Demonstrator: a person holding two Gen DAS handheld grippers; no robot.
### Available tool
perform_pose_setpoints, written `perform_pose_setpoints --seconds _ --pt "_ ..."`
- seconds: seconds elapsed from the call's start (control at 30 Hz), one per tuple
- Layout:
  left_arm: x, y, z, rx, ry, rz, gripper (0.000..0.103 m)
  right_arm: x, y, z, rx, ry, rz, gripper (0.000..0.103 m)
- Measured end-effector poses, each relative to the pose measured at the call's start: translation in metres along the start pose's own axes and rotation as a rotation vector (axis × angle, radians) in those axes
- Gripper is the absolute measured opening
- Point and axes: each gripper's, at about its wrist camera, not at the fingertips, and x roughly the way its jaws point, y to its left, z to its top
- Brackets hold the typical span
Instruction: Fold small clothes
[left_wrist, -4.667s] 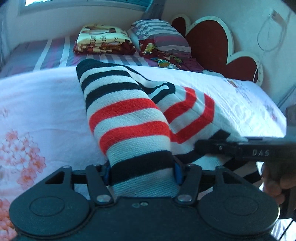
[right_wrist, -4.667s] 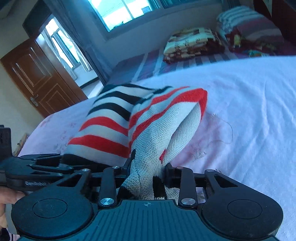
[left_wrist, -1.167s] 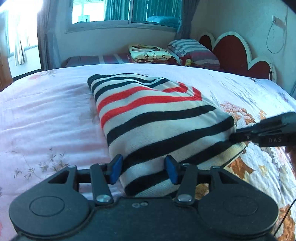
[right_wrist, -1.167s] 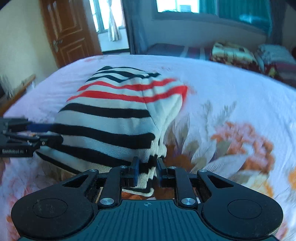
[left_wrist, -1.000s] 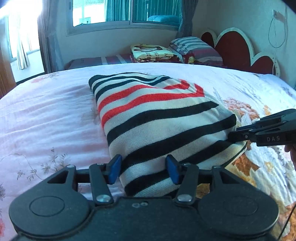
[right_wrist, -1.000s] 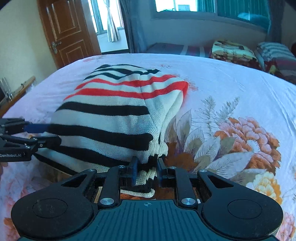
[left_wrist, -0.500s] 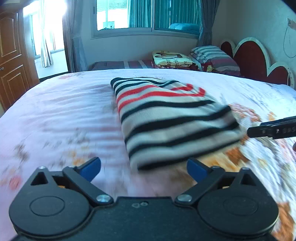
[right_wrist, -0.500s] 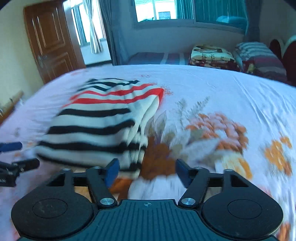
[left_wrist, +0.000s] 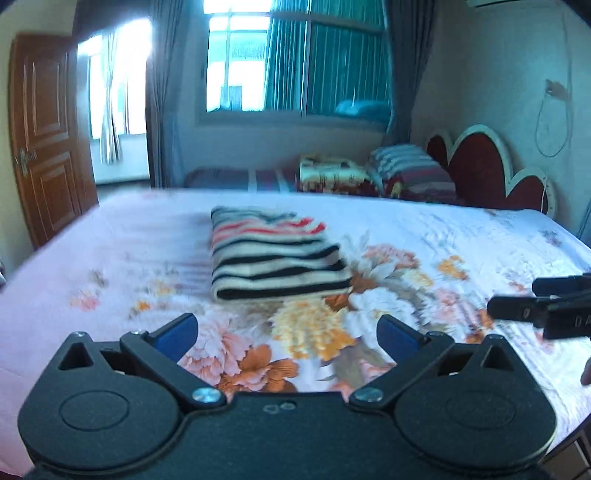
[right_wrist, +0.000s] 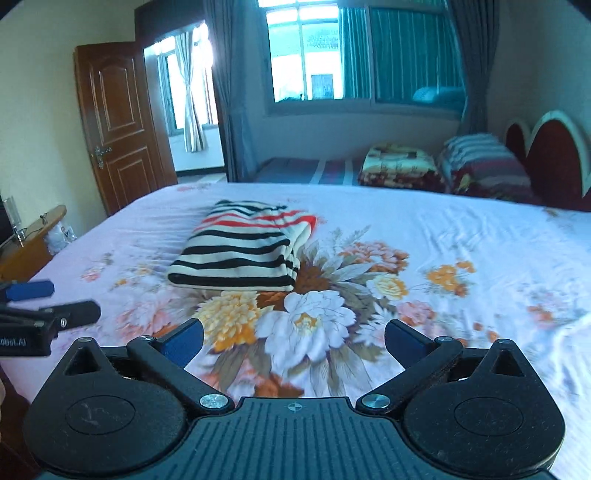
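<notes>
Striped knit in black, cream and red, the folded sweater (left_wrist: 275, 258) lies flat on the floral bedsheet (left_wrist: 110, 266), sitting just above centre in my left wrist view and centre-left in the right wrist view (right_wrist: 243, 251). My left gripper (left_wrist: 288, 332) hangs over the sheet at the bottom of the frame, fingers spread wide and holding nothing, clear of the sweater. My right gripper (right_wrist: 293, 338) is likewise released, blue pads apart over the printed flowers. Each tool shows in the other's view: the right one at the right edge (left_wrist: 546, 306), the left one at the lower left edge (right_wrist: 48, 306). Pillows (right_wrist: 480, 166) sit upper right, before a red headboard (left_wrist: 487, 170).
</notes>
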Motion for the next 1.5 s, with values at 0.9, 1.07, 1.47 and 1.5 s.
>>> perform_pose_setpoints --seconds 0.9,1.07,1.47,1.5 --pt "-0.092 -0.032 -0.008 0.021 -0.114 0.005 0.102 -0.104 0.014 -0.008 -0.047 -0.14 0.014 0.103" --pt "-0.092 -0.03 -0.008 0.02 -0.118 0.005 0.102 -0.101 0.015 -0.006 -0.065 -0.136 0.02 0.103" --pt "-0.093 -0.03 -0.007 0.026 -0.127 0.001 0.102 -0.104 0.012 -0.004 -0.065 -0.172 0.02 0.103" --pt "-0.093 -0.031 -0.007 0.027 -0.127 0.0 0.102 -0.104 0.011 -0.004 -0.064 -0.172 0.018 0.103"
